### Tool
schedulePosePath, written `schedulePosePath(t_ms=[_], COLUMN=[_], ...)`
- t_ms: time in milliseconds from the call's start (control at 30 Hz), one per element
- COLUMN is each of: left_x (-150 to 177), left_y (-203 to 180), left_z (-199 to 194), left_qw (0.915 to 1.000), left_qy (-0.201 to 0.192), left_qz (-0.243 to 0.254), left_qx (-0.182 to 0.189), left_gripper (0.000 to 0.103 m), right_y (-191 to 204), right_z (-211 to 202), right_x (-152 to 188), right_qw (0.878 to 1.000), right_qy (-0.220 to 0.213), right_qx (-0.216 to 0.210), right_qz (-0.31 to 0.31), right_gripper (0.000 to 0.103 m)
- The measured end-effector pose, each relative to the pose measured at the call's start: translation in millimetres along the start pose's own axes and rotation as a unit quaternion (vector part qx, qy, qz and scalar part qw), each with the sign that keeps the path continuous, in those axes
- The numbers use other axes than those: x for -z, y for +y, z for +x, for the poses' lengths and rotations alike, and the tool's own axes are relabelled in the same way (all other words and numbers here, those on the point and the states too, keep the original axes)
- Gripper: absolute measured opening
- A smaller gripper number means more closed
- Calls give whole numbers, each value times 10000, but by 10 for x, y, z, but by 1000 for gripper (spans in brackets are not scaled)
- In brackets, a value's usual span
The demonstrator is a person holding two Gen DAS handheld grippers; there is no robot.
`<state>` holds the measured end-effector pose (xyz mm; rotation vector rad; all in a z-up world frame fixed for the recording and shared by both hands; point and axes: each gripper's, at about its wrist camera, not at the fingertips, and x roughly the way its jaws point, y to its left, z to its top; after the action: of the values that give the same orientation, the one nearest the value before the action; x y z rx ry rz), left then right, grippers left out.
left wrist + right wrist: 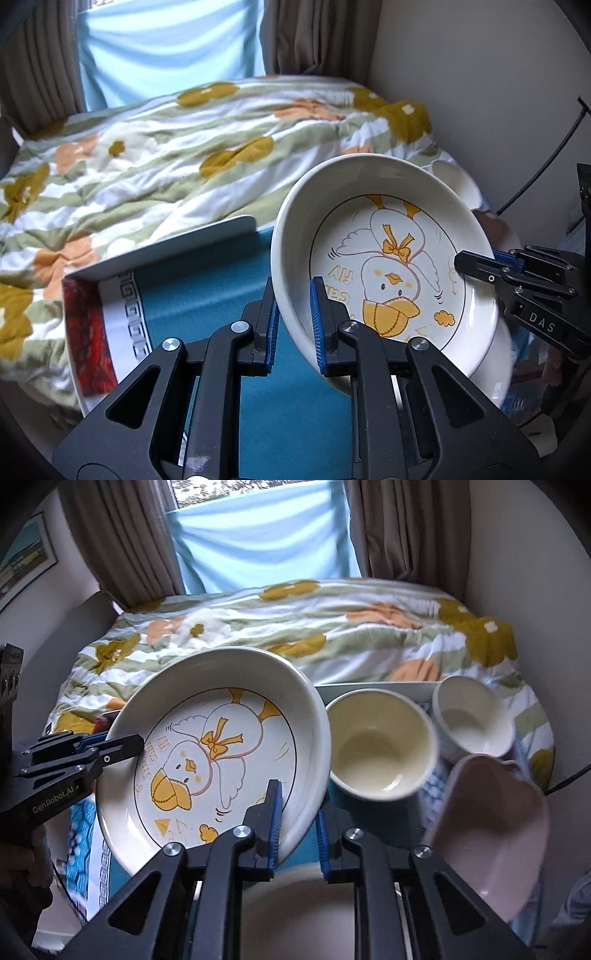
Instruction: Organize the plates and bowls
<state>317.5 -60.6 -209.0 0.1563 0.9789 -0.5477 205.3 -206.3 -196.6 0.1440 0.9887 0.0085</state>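
My left gripper [293, 321] and right gripper [299, 830] angle steeply downward. Both jaws are clamped tight, facing each other.

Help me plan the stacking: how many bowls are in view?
3: a cream bowl beside the duck plate, a white bowl to its right, and a pink bowl in front. Others may be hidden.

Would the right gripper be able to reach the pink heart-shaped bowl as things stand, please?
Probably not yet: the right gripper is shut on the duck plate rim. The pink heart-shaped bowl sits close beside it, unobstructed.
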Motion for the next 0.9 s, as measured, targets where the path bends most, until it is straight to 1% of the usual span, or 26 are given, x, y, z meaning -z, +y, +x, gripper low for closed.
schedulePosePath(t_ms=[100,200,400,500,600,700,900], left_x=[154,388,862,1142,1344,1479,1634], left_y=[-278,-621,-1175,-1413,-1549,-1642,-1682], left_z=[-230,-405,-502,-489,-408,-309,-74], left_qw=[9998,9993,9976,9960,9945,9938,9922], left_qy=[-107,-147,-55,87,286,407,633], left_qz=[-120,-291,-588,-794,-950,-978,-1033], left_qx=[-86,-189,-355,-395,-326,-324,-299], left_gripper=[14,14,14,14,14,15,15], right_y=[-97,-238,-531,-660,-765,-856,-920], right_z=[-263,-480,-720,-776,-783,-737,-553], right_x=[116,286,740,978,1144,1287,1457], right_qw=[9998,9992,9979,9967,9958,9951,9942], right_qy=[-46,-22,118,256,398,508,705], right_qx=[-63,-151,-312,-379,-429,-459,-401], right_qz=[-189,-369,-555,-666,-704,-707,-706], right_gripper=[15,15,15,15,16,16,16])
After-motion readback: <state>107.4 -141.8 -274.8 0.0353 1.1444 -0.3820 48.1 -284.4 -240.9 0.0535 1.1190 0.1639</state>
